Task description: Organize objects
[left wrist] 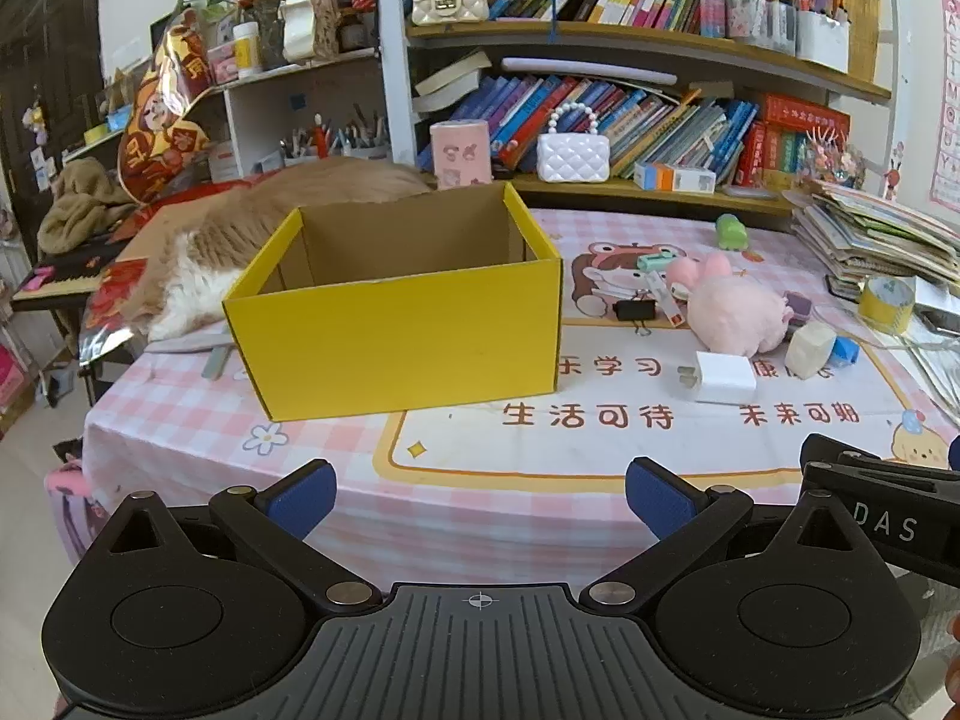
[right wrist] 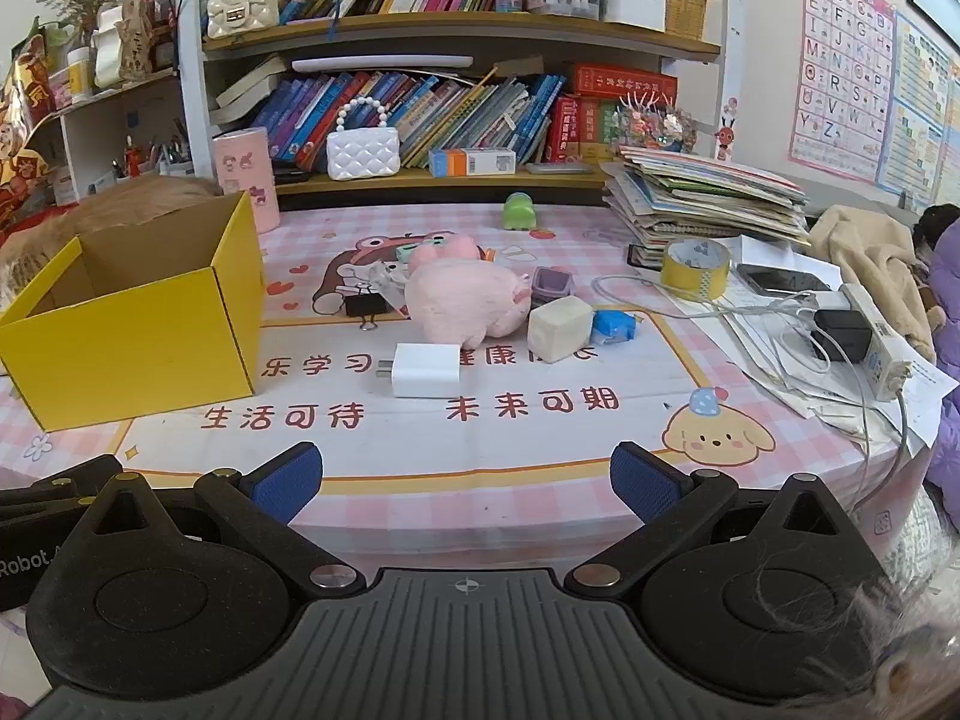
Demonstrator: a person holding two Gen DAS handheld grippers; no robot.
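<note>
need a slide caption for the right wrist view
Open right hand-held gripper faces pink plush, white charger and clutter beside an open yellow box.

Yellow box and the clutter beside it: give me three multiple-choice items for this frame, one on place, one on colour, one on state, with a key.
1. Where does the white charger lie?
A. inside the yellow box
B. on the table mat, in front of the pink plush
C. on the bookshelf

2. What colour is the binder clip?
A. black
B. red
C. green

3. How do the two grippers stand?
A. both shut on something
B. left shut, right open
C. both open, holding nothing

Key: 1 B, the charger sits on the mat nearer the cameras than the pink plush, outside the yellow box. 2 A, its body is plainly black. 3 C, the left gripper and right gripper show blue pads wide apart with only the table between them.
</note>
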